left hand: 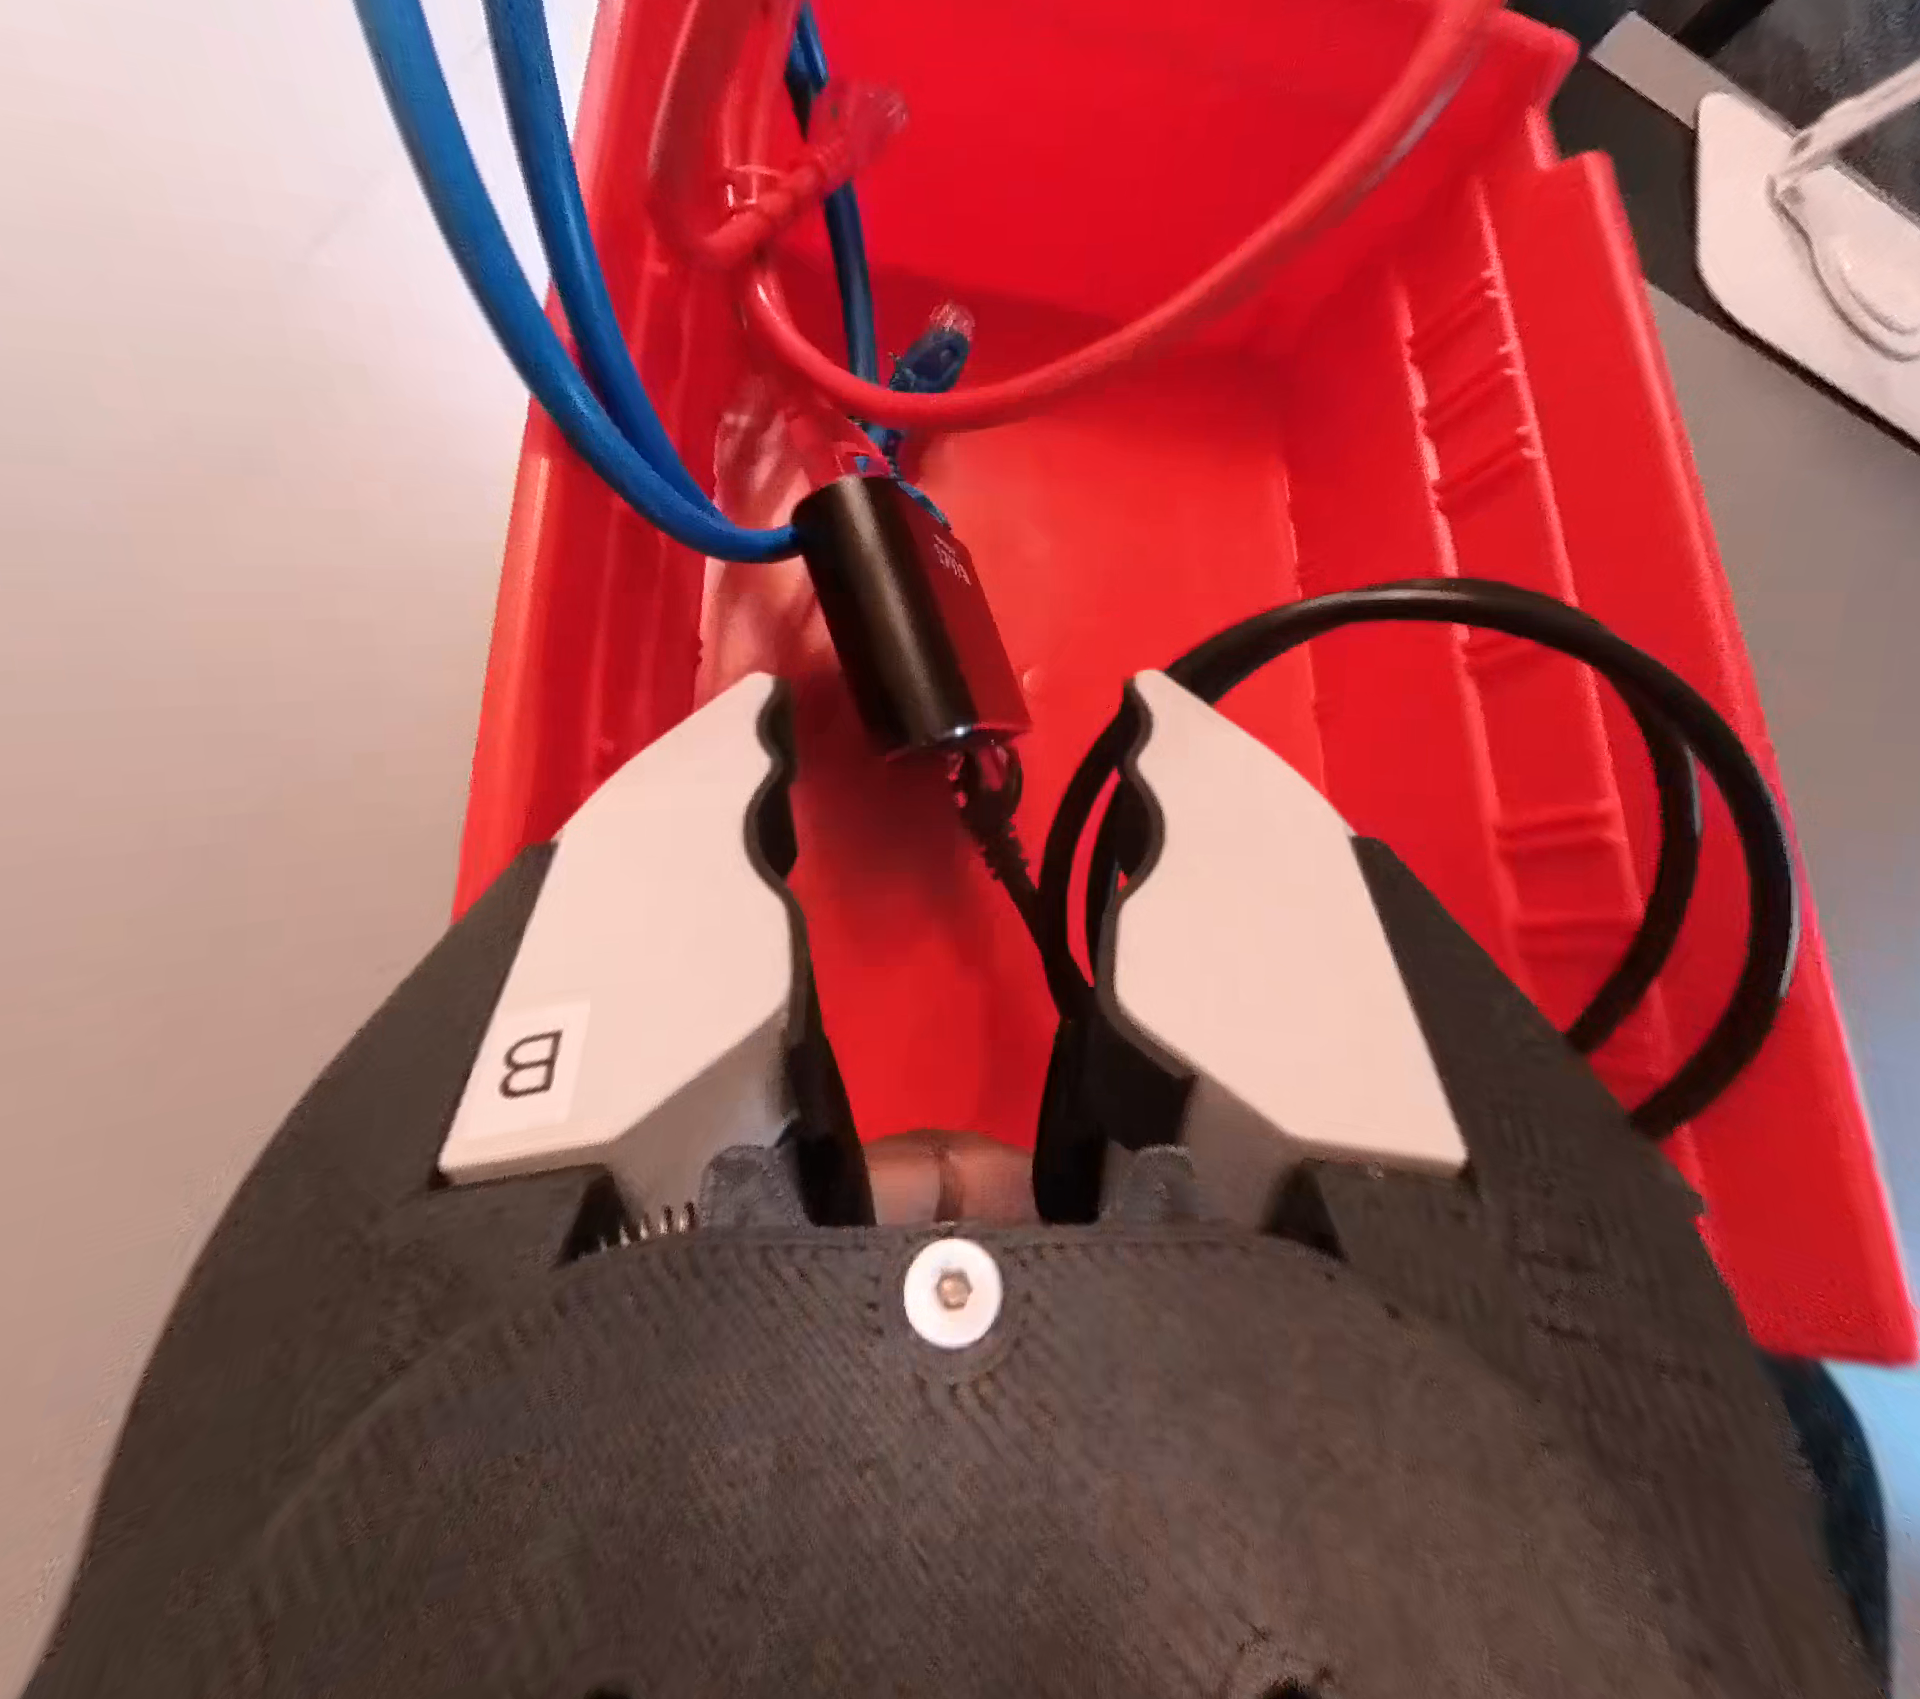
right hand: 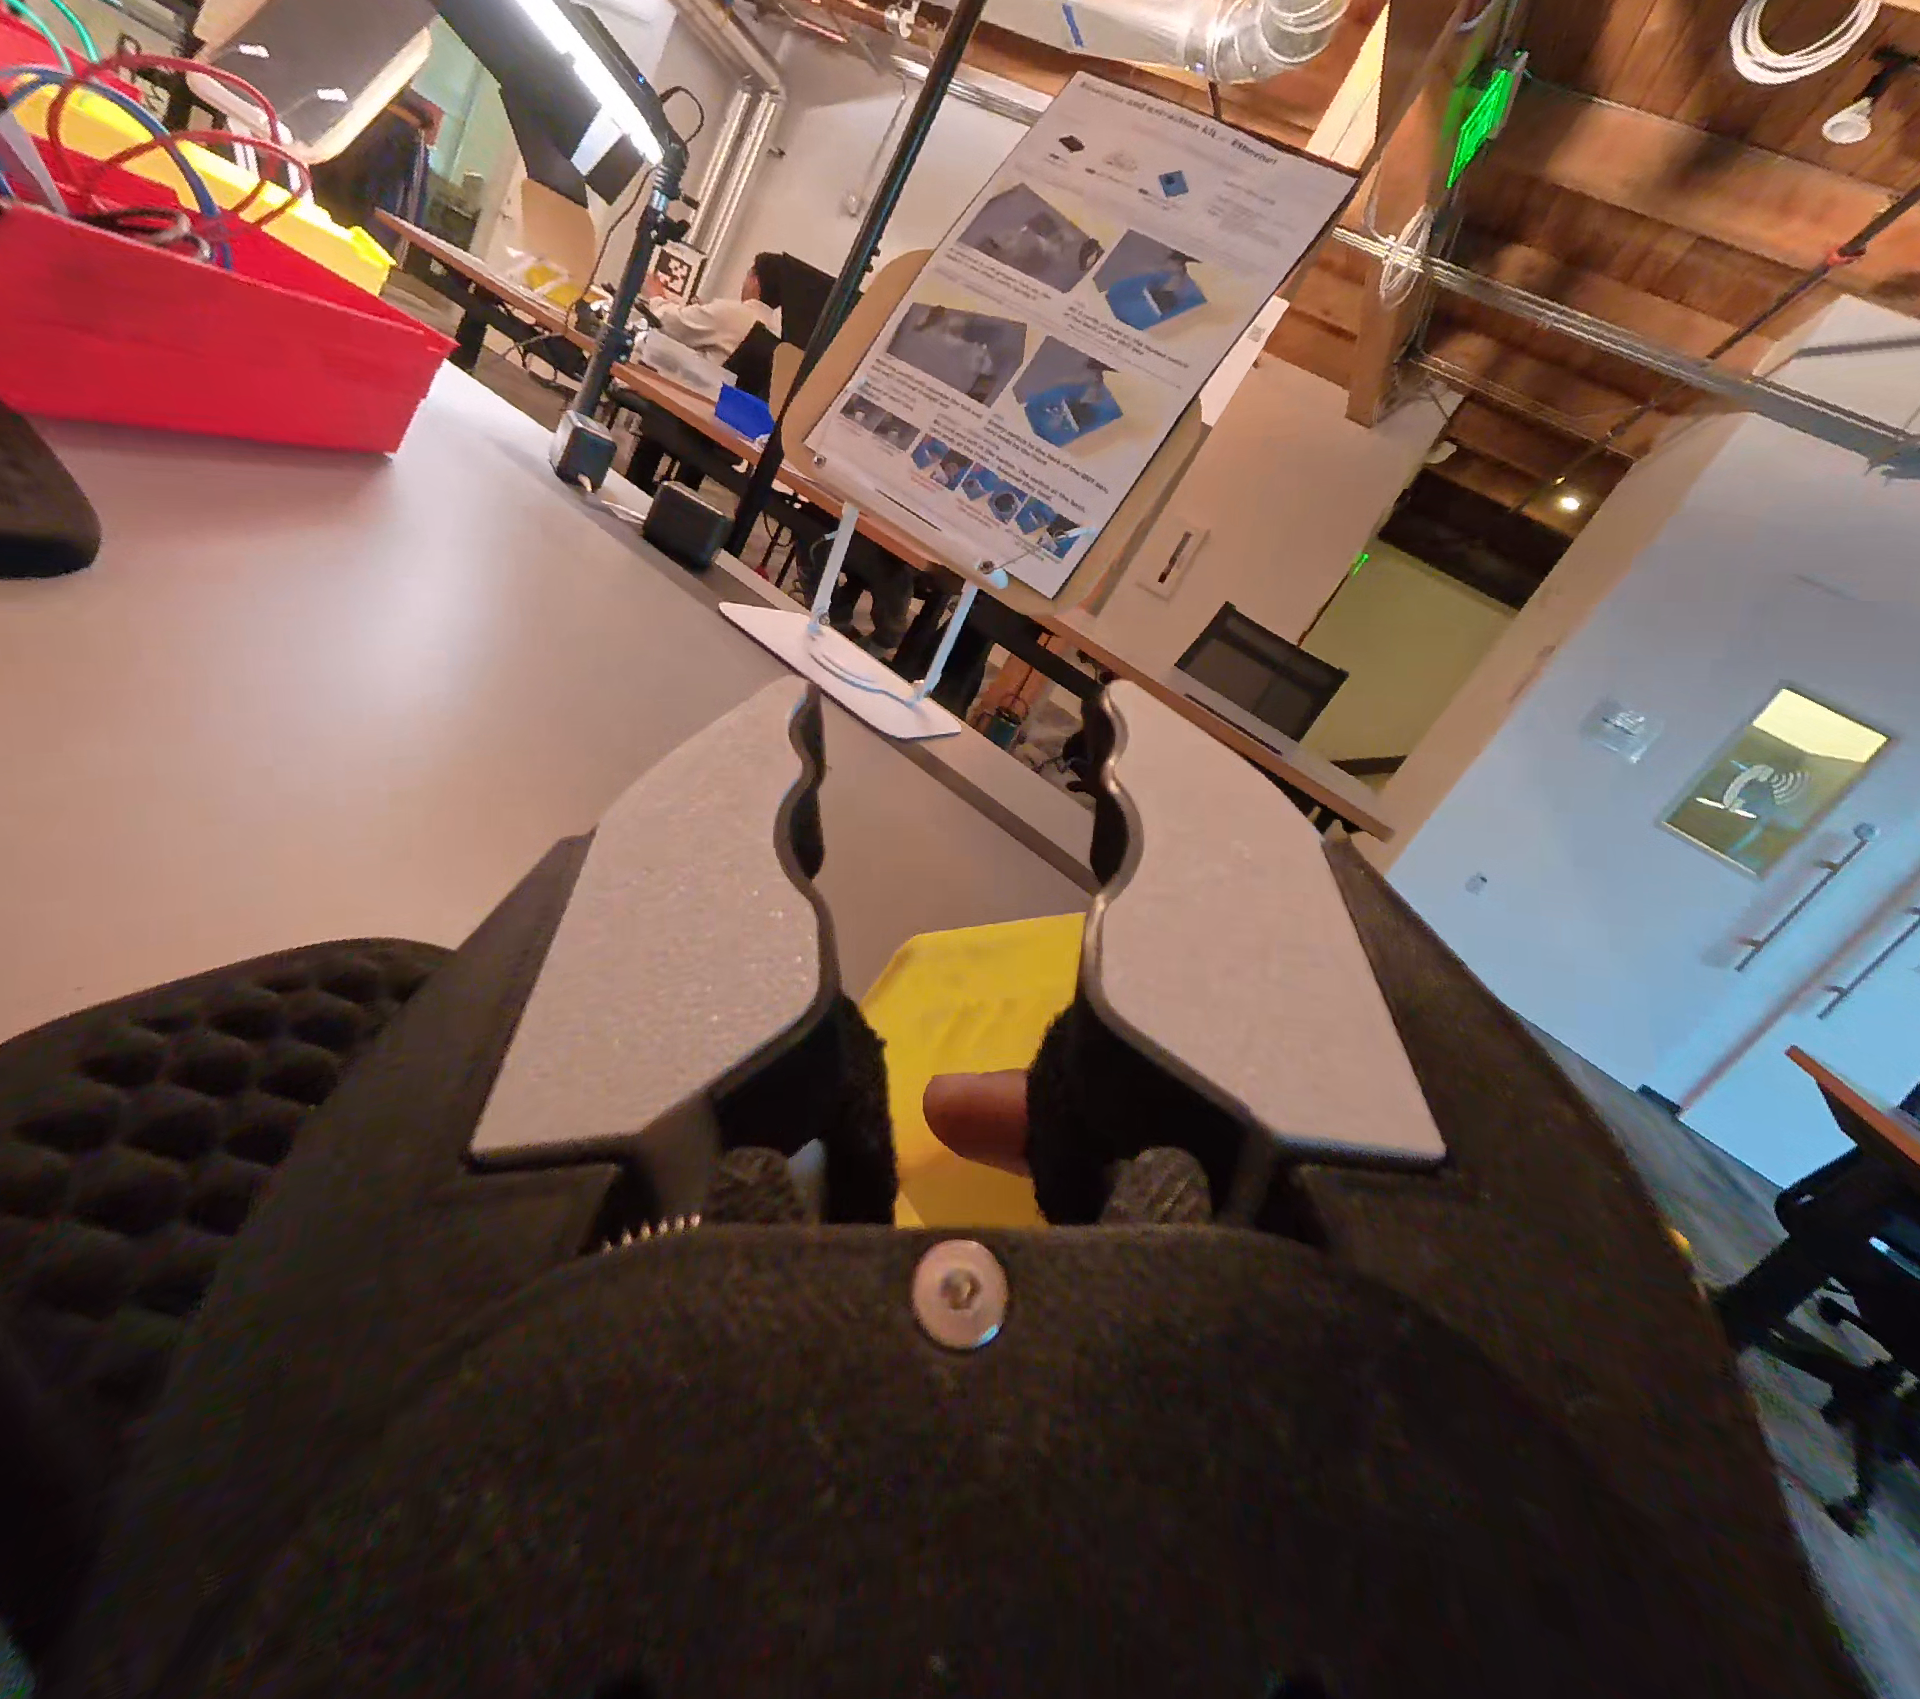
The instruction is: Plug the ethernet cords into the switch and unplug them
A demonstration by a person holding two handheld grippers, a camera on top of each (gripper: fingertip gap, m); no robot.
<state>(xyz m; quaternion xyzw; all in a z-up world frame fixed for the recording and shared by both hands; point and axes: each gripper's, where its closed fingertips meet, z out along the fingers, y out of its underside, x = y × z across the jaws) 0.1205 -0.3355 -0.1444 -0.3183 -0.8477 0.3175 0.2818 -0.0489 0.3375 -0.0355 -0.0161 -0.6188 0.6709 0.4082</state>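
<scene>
While the small black metal switch [left hand: 914, 621] lies in the red plastic bin [left hand: 1143, 215], both cords look plugged; unplugging remains. Left claw [left hand: 951, 699] and right claw [right hand: 951, 704] are spread, empty.

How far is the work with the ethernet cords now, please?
Done: apparently nothing; the clear plugs of the red cord and blue cord lie loose in the red plastic bin.
In hand: nothing; the left gripper hovers open over the small black switch box, and the right gripper is open, away from the bin.
Left: all plugging and unplugging.
</scene>
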